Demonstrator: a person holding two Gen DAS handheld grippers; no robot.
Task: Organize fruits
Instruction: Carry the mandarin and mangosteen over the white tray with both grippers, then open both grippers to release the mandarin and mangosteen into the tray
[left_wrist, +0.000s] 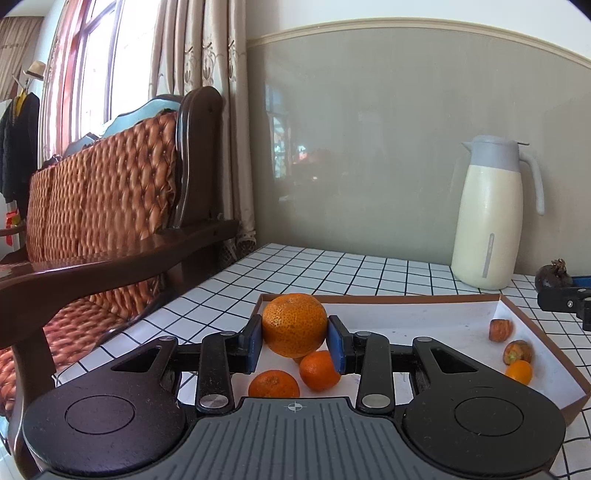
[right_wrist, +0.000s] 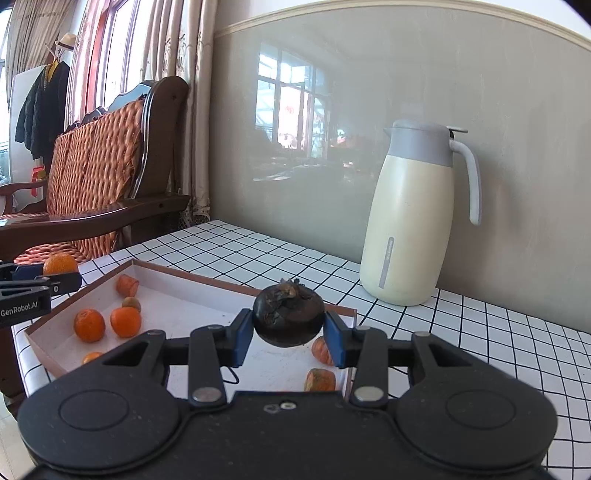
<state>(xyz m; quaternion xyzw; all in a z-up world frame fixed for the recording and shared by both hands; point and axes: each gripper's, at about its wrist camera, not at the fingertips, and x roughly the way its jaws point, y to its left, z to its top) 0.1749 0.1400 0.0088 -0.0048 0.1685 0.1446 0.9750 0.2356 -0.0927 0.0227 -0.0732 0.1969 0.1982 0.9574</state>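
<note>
The left claw (left_wrist: 294, 338) grips a large orange (left_wrist: 294, 325) above the tray (left_wrist: 406, 308), hiding part of one fruit beneath it. The right claw (right_wrist: 289, 332) holds one dark mangosteen (right_wrist: 289, 317) over the tray's near corner. Two small oranges (left_wrist: 319, 370) show whole there, on the tiled surface (left_wrist: 295, 269).

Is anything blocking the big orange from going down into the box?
Mostly no. The left gripper holds the big orange over the box, whose top is open. Two small oranges lie almost right below it, so it might land on them.
</note>
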